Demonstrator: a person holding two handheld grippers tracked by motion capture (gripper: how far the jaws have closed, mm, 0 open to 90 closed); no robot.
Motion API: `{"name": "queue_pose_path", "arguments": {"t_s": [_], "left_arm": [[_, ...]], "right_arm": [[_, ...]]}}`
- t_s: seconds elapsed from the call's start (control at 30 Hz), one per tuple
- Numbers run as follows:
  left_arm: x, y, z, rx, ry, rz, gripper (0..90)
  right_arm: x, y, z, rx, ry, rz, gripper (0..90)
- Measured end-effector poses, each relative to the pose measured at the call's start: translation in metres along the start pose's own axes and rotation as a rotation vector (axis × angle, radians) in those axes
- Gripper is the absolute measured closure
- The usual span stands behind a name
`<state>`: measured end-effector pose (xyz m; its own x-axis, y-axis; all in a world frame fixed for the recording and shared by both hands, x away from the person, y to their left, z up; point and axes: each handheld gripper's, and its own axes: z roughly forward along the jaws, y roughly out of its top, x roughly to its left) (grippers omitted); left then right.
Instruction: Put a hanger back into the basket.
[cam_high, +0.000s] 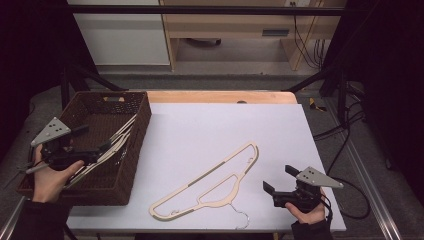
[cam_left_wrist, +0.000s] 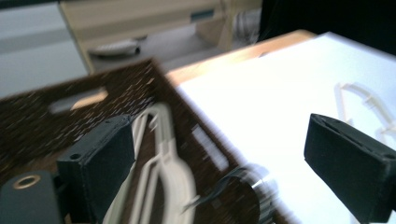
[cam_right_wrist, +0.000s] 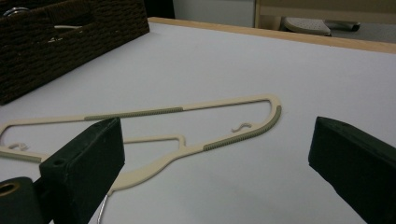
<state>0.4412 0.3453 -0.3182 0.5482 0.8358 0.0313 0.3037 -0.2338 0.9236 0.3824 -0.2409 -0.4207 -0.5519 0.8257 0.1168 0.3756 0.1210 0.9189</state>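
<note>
Hangers: job looks like clearing them off the counter (cam_high: 280, 125) into the brown wicker basket (cam_high: 135, 150) at left. Several cream hangers (cam_high: 112, 145) already lie slantwise in the basket, leaning toward its right wall. One hanger (cam_high: 210, 182) is left, flat on the white sheet near the front edge, metal hook toward the person.

Left gripper (cam_high: 95, 155) is over the basket, jaws wide apart w/ nothing between the pads; the hangers sit just below it. Reads as a drop-off just done.

Right gripper (cam_high: 275, 182) rests near the counter's front right, jaws also wide, empty, aimed at the last hanger & just beside its hook end.

Next, I'd judge: pick up that hanger by a thin bar, which needs a low, square approach since it lies flat.

Look: slim cream plastic, greenish ribbed non-slip strips on the shoulders, small inner notches, wire hook.
</note>
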Motion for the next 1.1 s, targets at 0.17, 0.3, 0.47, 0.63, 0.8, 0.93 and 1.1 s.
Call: {"name": "queue_pose_path", "arguments": {"t_s": [0.17, 0.3, 0.47, 0.63, 0.8, 0.93, 1.1], "left_arm": [[-0.03, 0.002, 0.009, -0.055, -0.061, 0.008, 6.1], [-0.055, -0.002, 0.018, -0.094, -0.101, 0.004, 5.8], [-0.081, -0.007, 0.025, -0.119, -0.136, 0.003, 5.8], [-0.104, -0.014, 0.035, -0.106, -0.17, 0.025, 5.7], [-0.122, -0.021, 0.045, -0.085, -0.215, 0.035, 5.8], [-0.132, -0.028, 0.051, -0.058, -0.238, 0.049, 5.9], [-0.139, -0.041, 0.06, -0.024, -0.255, 0.044, 6.2]], "right_arm": [[0.003, 0.003, 0.001, 0.005, 0.006, -0.013, 3.8], [0.007, 0.003, 0.003, 0.016, 0.006, -0.022, 4.6], [0.01, 0.004, 0.004, 0.023, 0.021, -0.029, 5.7], [0.015, 0.004, 0.007, 0.03, 0.021, -0.024, 5.3], [0.021, 0.004, 0.011, 0.054, 0.036, -0.03, 5.9], [0.025, 0.003, 0.016, 0.072, 0.045, -0.034, 6.4], [0.035, -0.001, 0.025, 0.111, 0.057, -0.036, 8.0]]}}
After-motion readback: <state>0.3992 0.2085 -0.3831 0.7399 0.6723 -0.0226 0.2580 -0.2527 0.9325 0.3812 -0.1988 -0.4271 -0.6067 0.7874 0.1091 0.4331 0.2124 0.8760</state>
